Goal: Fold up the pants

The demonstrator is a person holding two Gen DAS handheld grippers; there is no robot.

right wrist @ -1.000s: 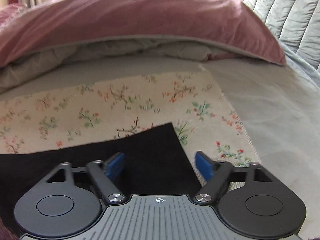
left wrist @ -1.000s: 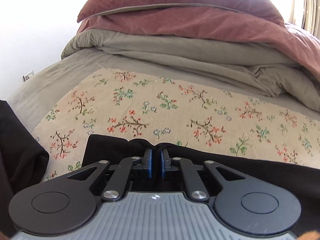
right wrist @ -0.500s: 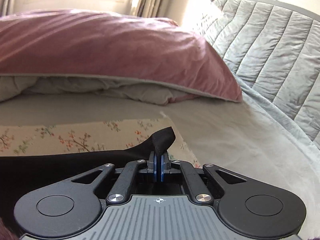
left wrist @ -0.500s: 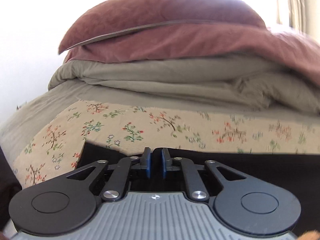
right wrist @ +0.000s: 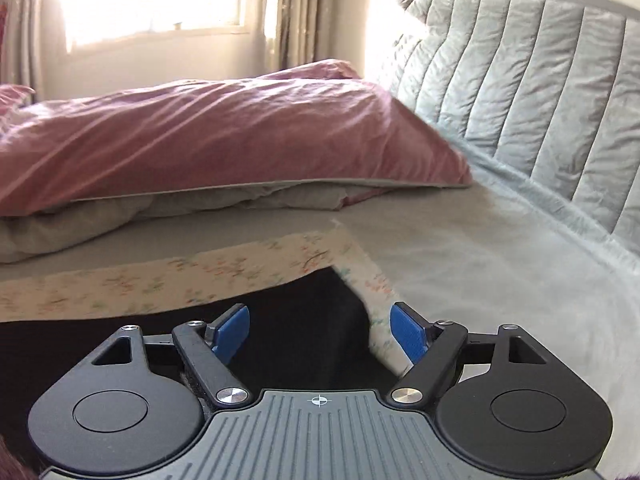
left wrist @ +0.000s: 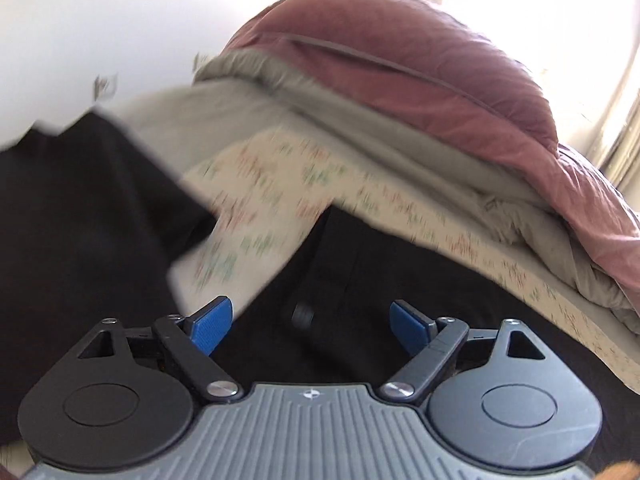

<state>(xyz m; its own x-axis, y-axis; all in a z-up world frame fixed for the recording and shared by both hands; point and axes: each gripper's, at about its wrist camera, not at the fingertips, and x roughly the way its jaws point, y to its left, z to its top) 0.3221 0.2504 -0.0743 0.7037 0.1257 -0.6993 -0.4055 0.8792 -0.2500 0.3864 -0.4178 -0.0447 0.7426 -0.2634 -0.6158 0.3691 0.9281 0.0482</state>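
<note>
The black pants [left wrist: 360, 280] lie flat on the flowered cloth [left wrist: 260, 200] spread over the bed [right wrist: 480, 260]. Left hand-held gripper [left wrist: 311, 322]: jaws opening wide, nothing pinched, fabric beneath. Right hand-held gripper [right wrist: 320, 330]: jaws opening, empty, over the pants' corner. Risk: a released fold could slump or slide out of line, since the cloth under it is loose. Only the left view shows a second dark garment [left wrist: 80, 220]; only the right shows the quilted headboard [right wrist: 520, 100].

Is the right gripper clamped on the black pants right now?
No: the right gripper has its blue pads spread apart and opening, with the black pants lying loose below them on the floral cloth.
</note>
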